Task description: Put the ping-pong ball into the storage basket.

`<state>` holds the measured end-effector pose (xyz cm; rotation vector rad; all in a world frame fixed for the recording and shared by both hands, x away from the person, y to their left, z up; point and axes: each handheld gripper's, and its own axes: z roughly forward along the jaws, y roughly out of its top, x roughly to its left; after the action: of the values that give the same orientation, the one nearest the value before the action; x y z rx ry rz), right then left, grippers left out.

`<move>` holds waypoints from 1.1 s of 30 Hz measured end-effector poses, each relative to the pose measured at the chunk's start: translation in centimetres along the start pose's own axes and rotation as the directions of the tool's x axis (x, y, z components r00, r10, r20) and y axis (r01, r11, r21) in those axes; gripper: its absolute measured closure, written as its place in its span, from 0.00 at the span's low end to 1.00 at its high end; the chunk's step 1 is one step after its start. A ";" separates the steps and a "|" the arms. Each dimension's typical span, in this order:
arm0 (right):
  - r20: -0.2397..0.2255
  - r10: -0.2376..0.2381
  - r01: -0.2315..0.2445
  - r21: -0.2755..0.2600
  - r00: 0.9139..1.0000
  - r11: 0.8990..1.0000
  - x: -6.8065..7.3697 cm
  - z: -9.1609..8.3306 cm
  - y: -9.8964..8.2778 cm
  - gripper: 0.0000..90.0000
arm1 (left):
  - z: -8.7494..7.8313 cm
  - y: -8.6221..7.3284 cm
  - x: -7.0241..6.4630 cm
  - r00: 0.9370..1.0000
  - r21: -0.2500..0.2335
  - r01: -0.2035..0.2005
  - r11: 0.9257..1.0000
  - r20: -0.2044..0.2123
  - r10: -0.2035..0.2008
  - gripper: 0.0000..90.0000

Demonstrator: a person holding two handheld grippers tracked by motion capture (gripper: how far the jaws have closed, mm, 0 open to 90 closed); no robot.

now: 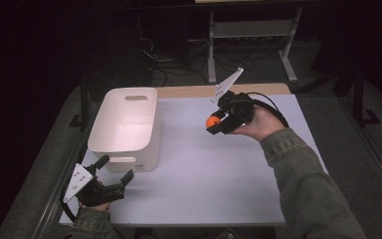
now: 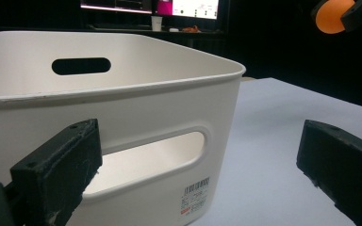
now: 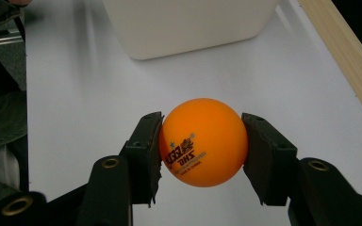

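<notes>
At the near left corner of the white table [image 1: 204, 174], the left gripper [image 1: 113, 172] rests low with its jaws spread wide and nothing between them. It points at the near end wall of the white bin [image 1: 124, 127], just beside the cut-out handle there, apart from the plastic rather than touching it. In the left gripper view the bin [image 2: 122, 108] stands close ahead, one jaw in front of its wall and the other out over bare table to the right. Parked like this, the released gripper looks ready to steady the bin if it slides, while keeping clear of the opening above.

The bin stands upright on the left half of the table, long side running near to far, open top up. What shows of its inside is bare white wall and floor; no object can be made out in it, though the near inner corner is hidden by the rim.

To the right, well apart from the bin and raised above the tabletop, the right gripper [image 1: 215, 123] grasps an orange ping-pong ball [image 1: 212, 121]. In the right gripper view the ball [image 3: 203, 141] sits squarely between the two jaw pads, pinched at its widest part on opposite sides, printed logo facing the camera. That centred hold probably keeps so light and smooth a ball from squirting out. The gripper points left toward the bin [image 3: 188, 26], which suggests the ball is being carried over to be dropped in; it is not yet above the rim.
</notes>
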<state>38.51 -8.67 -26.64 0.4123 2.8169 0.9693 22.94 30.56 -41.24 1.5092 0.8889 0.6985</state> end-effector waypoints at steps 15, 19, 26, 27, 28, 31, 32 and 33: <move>-0.011 -0.044 0.044 0.009 0.999 0.999 0.3 0.5 2.4 0.55 | 0.0 0.0 0.0 1.000 0.000 -0.001 1.000 0.001 0.001 0.00; -0.013 -0.053 0.053 0.003 0.998 0.999 0.4 0.7 2.9 0.55 | 0.0 0.0 0.0 1.000 0.001 0.000 1.000 0.002 0.000 0.00; -0.018 -0.072 0.072 0.002 0.997 0.997 0.4 1.0 4.1 0.55 | 0.0 0.0 0.0 1.000 0.001 -0.001 1.000 0.003 0.001 0.00; -0.021 -0.073 0.073 0.005 0.997 0.997 0.4 1.1 4.3 0.55 | 0.0 0.0 0.0 1.000 0.001 -0.001 1.000 0.003 0.001 0.00; -0.020 -0.075 0.075 0.003 0.997 0.997 0.4 1.1 4.4 0.55 | 0.0 0.0 0.0 1.000 0.001 0.000 1.000 0.003 0.000 0.00; -0.023 -0.079 0.079 0.005 0.997 0.997 0.5 1.4 4.8 0.55 | 0.0 0.0 0.0 1.000 0.003 0.001 1.000 0.002 -0.001 0.00; -0.026 -0.084 0.084 0.005 0.996 0.996 0.5 1.5 4.9 0.55 | 0.0 0.0 0.0 1.000 0.004 0.001 1.000 0.002 -0.001 0.00; -0.027 -0.082 0.083 0.005 0.996 0.997 0.5 1.6 5.0 0.55 | 0.0 0.0 0.0 1.000 0.004 0.001 1.000 0.002 -0.001 0.00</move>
<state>39.45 -3.79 -24.82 0.2832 2.8363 0.9570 22.95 30.55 -41.23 1.5123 0.8900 0.6950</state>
